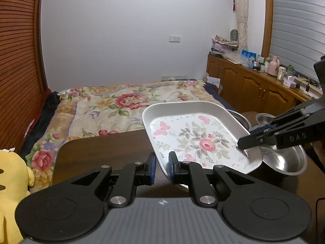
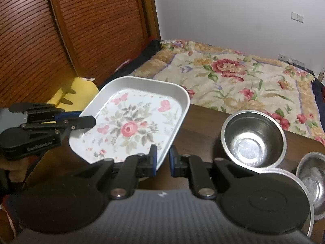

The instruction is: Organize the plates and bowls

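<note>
We are holding the floral tray w/ left gripper and right gripper both clamped on its rim, risking it slipping onto the steel bowls bc the grips are thin.

I see a dark brown wooden table in front of me, and beyond it a bed with a cream floral quilt. A yellow plush toy sits at my left edge. Brown slatted wooden doors stand beside the bed. Along the right wall runs a low wooden cabinet, its top crowded with small bottles and boxes.
</note>
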`<action>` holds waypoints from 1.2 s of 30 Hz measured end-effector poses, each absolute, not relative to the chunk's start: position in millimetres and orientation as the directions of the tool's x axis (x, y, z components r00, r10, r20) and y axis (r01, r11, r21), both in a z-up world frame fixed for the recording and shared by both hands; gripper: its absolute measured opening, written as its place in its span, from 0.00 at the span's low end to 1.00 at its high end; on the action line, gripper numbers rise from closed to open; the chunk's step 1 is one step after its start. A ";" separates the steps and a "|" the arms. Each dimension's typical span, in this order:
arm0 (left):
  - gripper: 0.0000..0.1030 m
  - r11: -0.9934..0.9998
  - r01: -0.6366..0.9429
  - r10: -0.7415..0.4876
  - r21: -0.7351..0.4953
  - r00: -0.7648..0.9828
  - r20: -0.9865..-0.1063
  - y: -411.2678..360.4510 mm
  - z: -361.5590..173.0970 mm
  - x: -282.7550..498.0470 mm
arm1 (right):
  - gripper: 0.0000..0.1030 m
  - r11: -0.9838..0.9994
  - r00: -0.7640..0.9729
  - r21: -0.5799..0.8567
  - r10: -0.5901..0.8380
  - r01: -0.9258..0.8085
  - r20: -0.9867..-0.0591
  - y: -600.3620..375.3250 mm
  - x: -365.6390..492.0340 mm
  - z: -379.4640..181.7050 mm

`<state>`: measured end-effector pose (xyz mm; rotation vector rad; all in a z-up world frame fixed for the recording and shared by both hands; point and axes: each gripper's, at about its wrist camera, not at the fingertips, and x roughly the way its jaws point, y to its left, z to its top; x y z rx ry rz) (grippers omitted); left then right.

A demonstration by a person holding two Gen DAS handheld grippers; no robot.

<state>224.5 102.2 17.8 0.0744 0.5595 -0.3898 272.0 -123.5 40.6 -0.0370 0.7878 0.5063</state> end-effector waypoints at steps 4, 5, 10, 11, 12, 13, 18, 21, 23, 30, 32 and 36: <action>0.14 0.921 0.388 -0.346 -0.033 0.774 -0.530 100.3 18.5 214.2 | 0.14 0.876 0.587 0.167 0.433 -0.452 -0.684 -128.0 261.2 35.3; 0.14 0.920 0.390 -0.347 -0.033 0.774 -0.530 100.0 18.4 211.9 | 0.14 0.875 0.585 0.170 0.436 -0.453 -0.683 -129.0 258.2 35.1; 0.14 0.916 0.398 -0.357 -0.038 0.769 -0.531 100.6 14.9 202.1 | 0.14 0.871 0.584 0.177 0.445 -0.458 -0.679 -132.7 248.4 34.1; 0.14 0.916 0.400 -0.359 -0.041 0.767 -0.532 101.1 13.8 200.3 | 0.14 0.871 0.584 0.176 0.445 -0.460 -0.679 -132.6 247.3 33.9; 0.14 0.915 0.402 -0.361 -0.043 0.765 -0.534 100.9 13.2 197.4 | 0.14 0.870 0.584 0.174 0.446 -0.462 -0.678 -132.8 245.5 33.7; 0.14 0.914 0.404 -0.363 -0.045 0.763 -0.535 101.0 12.2 194.5 | 0.14 0.869 0.585 0.172 0.447 -0.464 -0.677 -133.4 243.5 33.5; 0.15 0.911 0.409 -0.369 -0.051 0.755 -0.542 102.4 7.2 177.3 | 0.14 0.861 0.584 0.169 0.457 -0.479 -0.671 -136.7 230.7 32.5; 0.15 0.911 0.410 -0.365 -0.046 0.750 -0.551 102.1 5.6 169.1 | 0.14 0.856 0.580 0.177 0.466 -0.485 -0.668 -137.1 221.1 29.6; 0.15 0.911 0.411 -0.362 -0.040 0.748 -0.556 101.8 4.8 162.4 | 0.14 0.854 0.578 0.179 0.471 -0.489 -0.666 -137.1 214.8 27.6; 0.15 0.914 0.402 -0.367 -0.064 0.746 -0.556 105.2 1.9 141.7 | 0.14 0.851 0.576 0.213 0.489 -0.480 -0.655 -137.9 194.5 19.5; 0.15 0.917 0.394 -0.358 -0.059 0.751 -0.556 105.1 -0.4 136.2 | 0.14 0.852 0.581 0.214 0.490 -0.479 -0.650 -138.0 188.2 16.8; 0.15 0.922 0.379 -0.353 -0.075 0.747 -0.562 106.5 -3.4 130.9 | 0.14 0.851 0.582 0.220 0.493 -0.476 -0.647 -135.5 180.7 9.7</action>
